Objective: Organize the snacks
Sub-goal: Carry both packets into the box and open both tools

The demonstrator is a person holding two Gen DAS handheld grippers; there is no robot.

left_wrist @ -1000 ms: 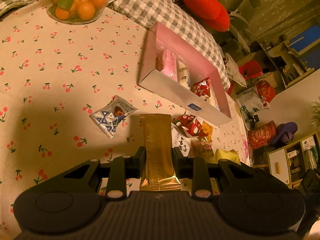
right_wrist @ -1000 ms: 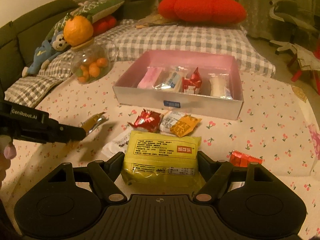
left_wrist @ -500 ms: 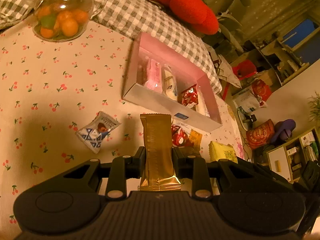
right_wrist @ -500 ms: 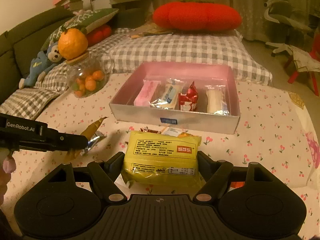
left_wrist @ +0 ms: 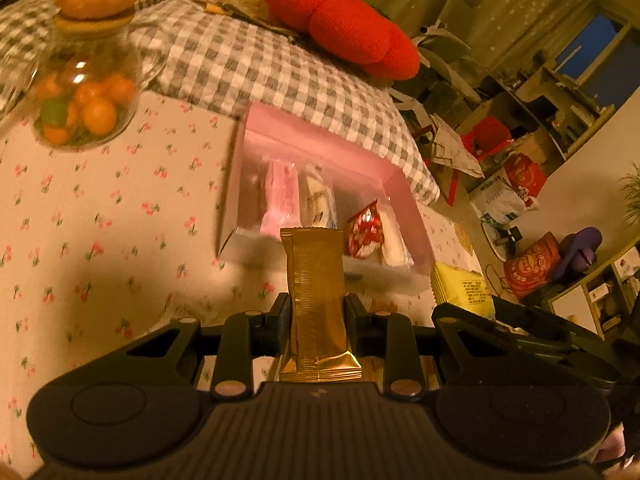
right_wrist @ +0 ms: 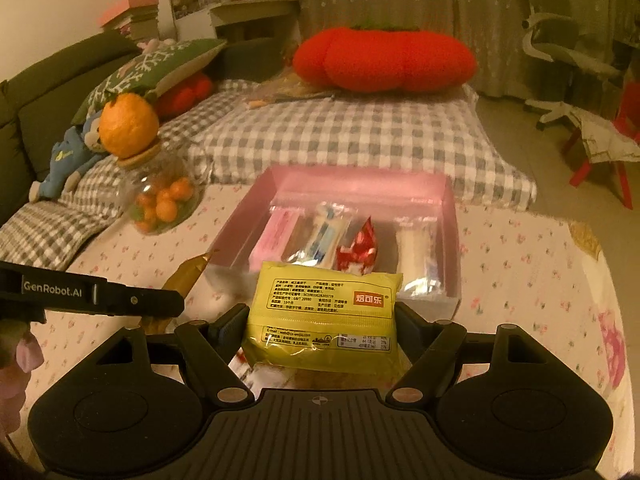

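Observation:
My left gripper (left_wrist: 318,314) is shut on a gold snack bar (left_wrist: 316,300) that stands upright between its fingers, held above the cherry-print tablecloth (left_wrist: 100,220) just short of the pink box (left_wrist: 332,144). My right gripper (right_wrist: 322,316) is shut on a yellow snack packet (right_wrist: 324,312), also in front of the pink box (right_wrist: 360,180). Inside the box lie a pink packet (right_wrist: 274,240), a white-and-blue packet (right_wrist: 324,236), a red wrapper (right_wrist: 358,252) and a pale packet (right_wrist: 416,252). The left gripper (right_wrist: 176,304) with the gold bar (right_wrist: 188,276) shows at the left of the right wrist view.
A glass jar of small oranges (right_wrist: 160,196) with an orange on its lid stands left of the box. A grey checked cushion (right_wrist: 352,136) and a red plush pillow (right_wrist: 384,60) lie behind it. Loose snacks under my grippers are mostly hidden. A chair (right_wrist: 560,60) stands far right.
Both grippers have risen and moved forward toward the pink box, each still holding its snack. The loose snacks on the cloth have dropped out of sight below them.

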